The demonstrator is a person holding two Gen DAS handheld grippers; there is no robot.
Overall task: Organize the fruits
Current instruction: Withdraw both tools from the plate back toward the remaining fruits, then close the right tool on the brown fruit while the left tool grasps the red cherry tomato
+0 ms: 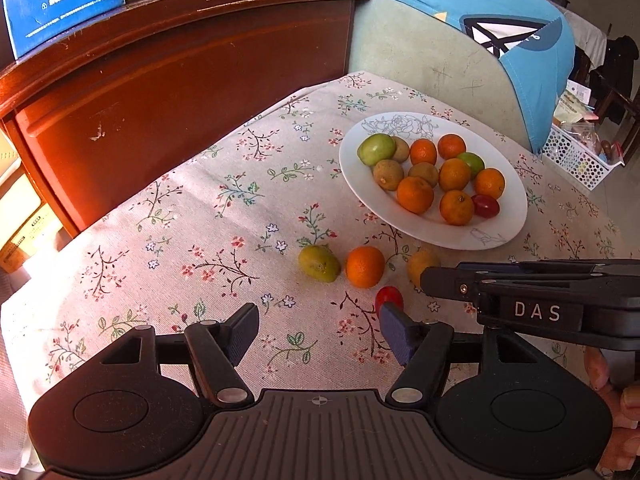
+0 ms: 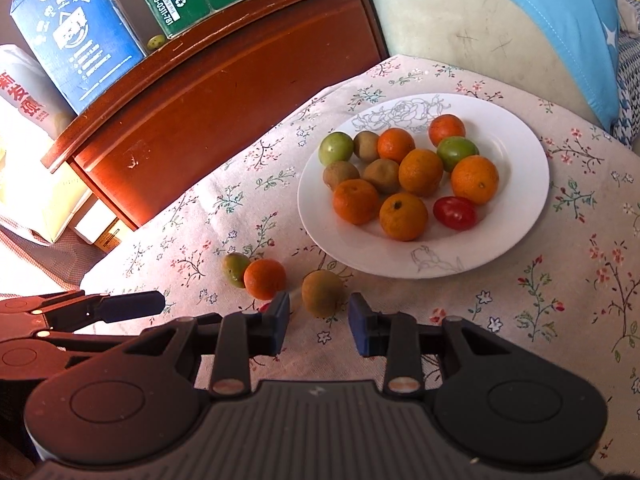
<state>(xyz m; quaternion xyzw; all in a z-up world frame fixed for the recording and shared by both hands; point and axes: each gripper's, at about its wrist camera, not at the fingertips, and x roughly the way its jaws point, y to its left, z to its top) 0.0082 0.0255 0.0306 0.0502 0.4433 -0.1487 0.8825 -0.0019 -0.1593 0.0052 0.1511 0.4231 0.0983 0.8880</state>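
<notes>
Right gripper [image 2: 318,320] hovers with its jaws apart and empty around the near side of a brownish fruit [image 2: 322,293] just ahead, lined up to grasp it for the heaped plate [image 2: 516,236] beyond, while the left gripper [image 1: 318,332], also spread and empty, waits behind the remaining loose fruit.

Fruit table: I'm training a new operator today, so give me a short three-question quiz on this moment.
1. True or false: both grippers are open.
2. How many red tomatoes lie on the plate? A) none B) one C) three
3. Fill in: the brownish fruit in front of the right gripper lies on the ____, not the plate.

Key:
1. True: the left gripper and the right gripper hold nothing.
2. B: one tomato.
3. Tablecloth.
</notes>
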